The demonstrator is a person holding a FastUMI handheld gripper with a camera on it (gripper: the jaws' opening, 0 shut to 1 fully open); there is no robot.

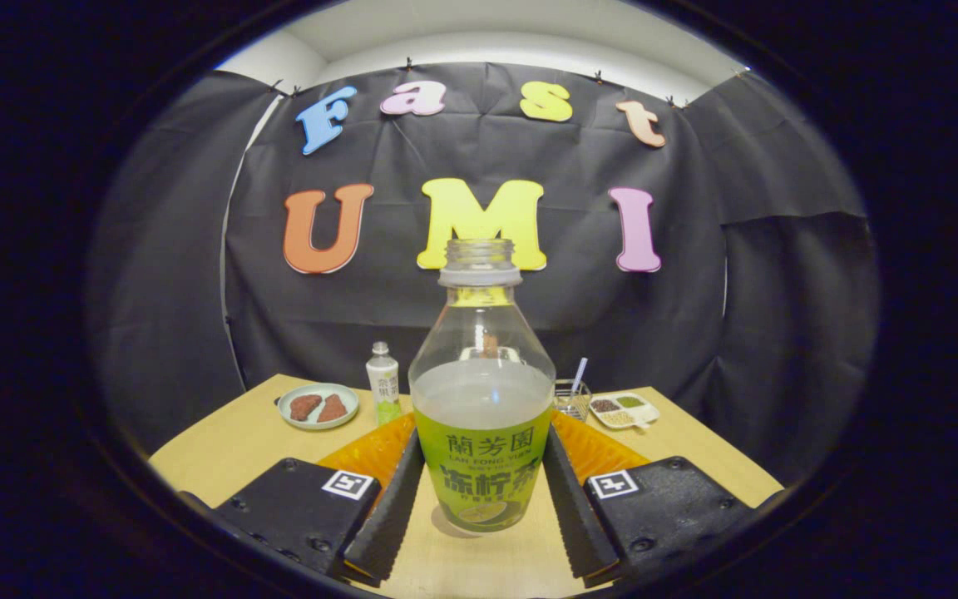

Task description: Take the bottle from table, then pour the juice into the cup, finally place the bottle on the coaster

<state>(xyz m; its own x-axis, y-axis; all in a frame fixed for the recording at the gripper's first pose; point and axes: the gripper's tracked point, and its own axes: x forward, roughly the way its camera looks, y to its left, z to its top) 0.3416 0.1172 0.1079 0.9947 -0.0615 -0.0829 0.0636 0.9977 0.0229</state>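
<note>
From the gripper view, I had the fingers (483,507) spread wide on either side of the uncapped juice bottle (483,416), which stood upright on the bench (221,453) squarely between them, a gap showing on each flank. I judged the first step, taking the bottle, to be in hand and the grasp not yet made. The next move, as I read it, called for closing evenly on the labelled body. Beyond the fingers stood a smaller bottle (382,383), a plate of snacks (318,405), a clear cup (571,399) and a divided dish (624,409).
</note>
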